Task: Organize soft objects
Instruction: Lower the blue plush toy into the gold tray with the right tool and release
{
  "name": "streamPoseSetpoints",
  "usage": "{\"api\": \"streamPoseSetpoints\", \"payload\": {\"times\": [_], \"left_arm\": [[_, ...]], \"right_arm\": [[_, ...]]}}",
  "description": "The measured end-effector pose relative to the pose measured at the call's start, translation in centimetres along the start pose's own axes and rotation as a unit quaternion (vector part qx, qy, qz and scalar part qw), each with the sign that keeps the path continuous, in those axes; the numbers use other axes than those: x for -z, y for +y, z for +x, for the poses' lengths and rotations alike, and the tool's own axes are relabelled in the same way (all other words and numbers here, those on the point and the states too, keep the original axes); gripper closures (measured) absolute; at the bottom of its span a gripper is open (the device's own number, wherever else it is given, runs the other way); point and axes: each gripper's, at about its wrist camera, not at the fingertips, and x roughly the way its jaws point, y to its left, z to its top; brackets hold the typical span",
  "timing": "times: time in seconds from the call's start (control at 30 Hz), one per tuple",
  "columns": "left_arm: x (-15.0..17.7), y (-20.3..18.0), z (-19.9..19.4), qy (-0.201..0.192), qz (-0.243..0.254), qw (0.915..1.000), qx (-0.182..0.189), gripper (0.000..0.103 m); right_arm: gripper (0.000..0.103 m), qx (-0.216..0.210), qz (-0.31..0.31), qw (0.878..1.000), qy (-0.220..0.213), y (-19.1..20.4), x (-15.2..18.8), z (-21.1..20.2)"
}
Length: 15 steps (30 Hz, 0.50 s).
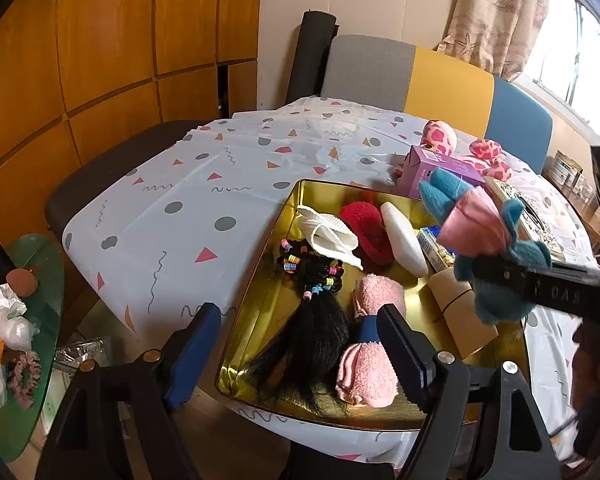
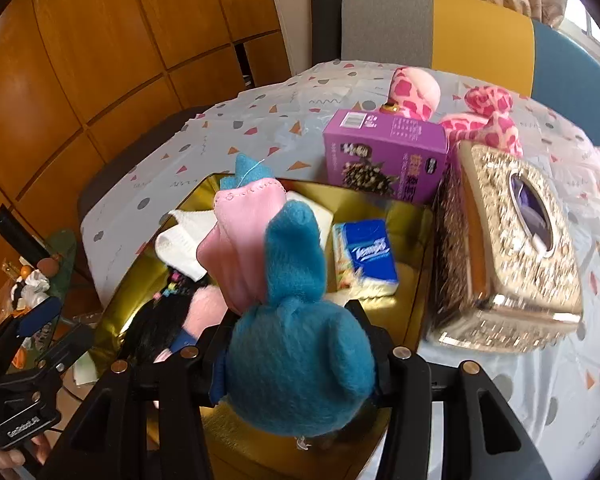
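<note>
**Blue plush held over a crowded gold tin**

The right gripper (image 2: 296, 344) is clamped on a blue and pink plush toy (image 2: 296, 320), its jaws pressed into the furry body, and holds it above the near right part of the gold tin (image 1: 260, 304). The left gripper (image 1: 300, 344) stands wide apart with nothing between its fingers; it hangs over the tin's near left corner, above a black hairpiece (image 1: 312, 320) strung with coloured beads and a pink fluffy cloth (image 1: 370, 372).

The tin is already busy. Along its far side lie a white knitted piece (image 1: 328, 236), a red plush (image 1: 366, 228) and a white oval pad (image 1: 404, 240). A blue tissue pack (image 2: 366, 256) lies at the far right, and a tan cardboard piece (image 1: 456, 312) sits against the right wall. Bare gold floor shows mainly in the middle and along the left wall.

Close around the tin, a purple box (image 2: 384, 156) stands just beyond its far edge, and a glittery tissue box (image 2: 512, 248) sits just beside its right wall, hemming that side in. A pink spotted plush (image 2: 416, 92) lies behind both.

The worktop (image 1: 172, 184), under a patterned cloth, is open to the left and far left of the tin. The tin's near edge lies close to the worktop's near edge. A green side table (image 1: 40, 312) with clutter stands off to the left, lower down.
</note>
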Motion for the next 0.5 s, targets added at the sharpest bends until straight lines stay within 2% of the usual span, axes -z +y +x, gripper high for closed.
{"api": "streamPoseSetpoints", "payload": {"times": [0.17,0.5], "left_arm": [[0.0,-0.1,-0.1,-0.007,-0.001,0.9999,-0.007,0.016],[0.2,-0.5,0.0,-0.01,0.003,0.9999,-0.008,0.015]], "right_arm": [[0.053,0.005,0.003,1.0,-0.002,0.7,1.7,-0.3],[0.053,0.01,0.006,1.0,0.003,1.5,4.3,0.1]]}}
